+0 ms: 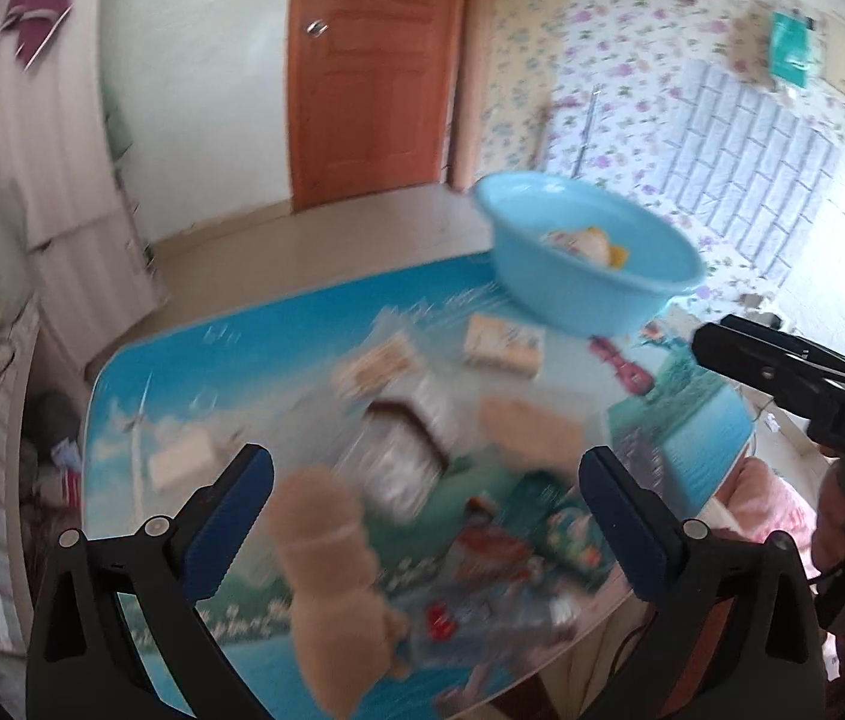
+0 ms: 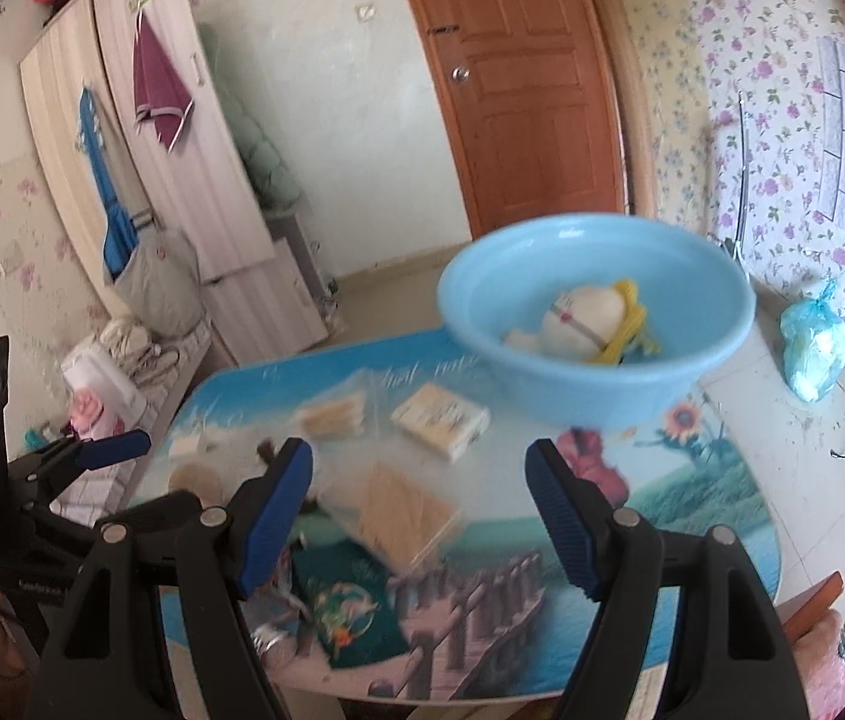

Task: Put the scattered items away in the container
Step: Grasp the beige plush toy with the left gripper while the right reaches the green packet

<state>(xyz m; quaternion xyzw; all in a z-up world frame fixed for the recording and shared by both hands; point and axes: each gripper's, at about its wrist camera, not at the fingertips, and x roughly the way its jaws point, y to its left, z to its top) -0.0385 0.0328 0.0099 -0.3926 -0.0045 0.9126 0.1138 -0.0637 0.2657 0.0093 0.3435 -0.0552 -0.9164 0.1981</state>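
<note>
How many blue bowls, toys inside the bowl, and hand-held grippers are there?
Blue bowl: 1
Toy in the bowl: 1
Hand-held grippers: 2 (left hand-held gripper, right hand-held gripper)
Total: 4

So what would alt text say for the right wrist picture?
An open two-fingered tool hovers over a scenic-print table scattered with small packets, facing a light blue basin that holds a white and yellow soft toy. The other tool shows at the left edge.
</note>
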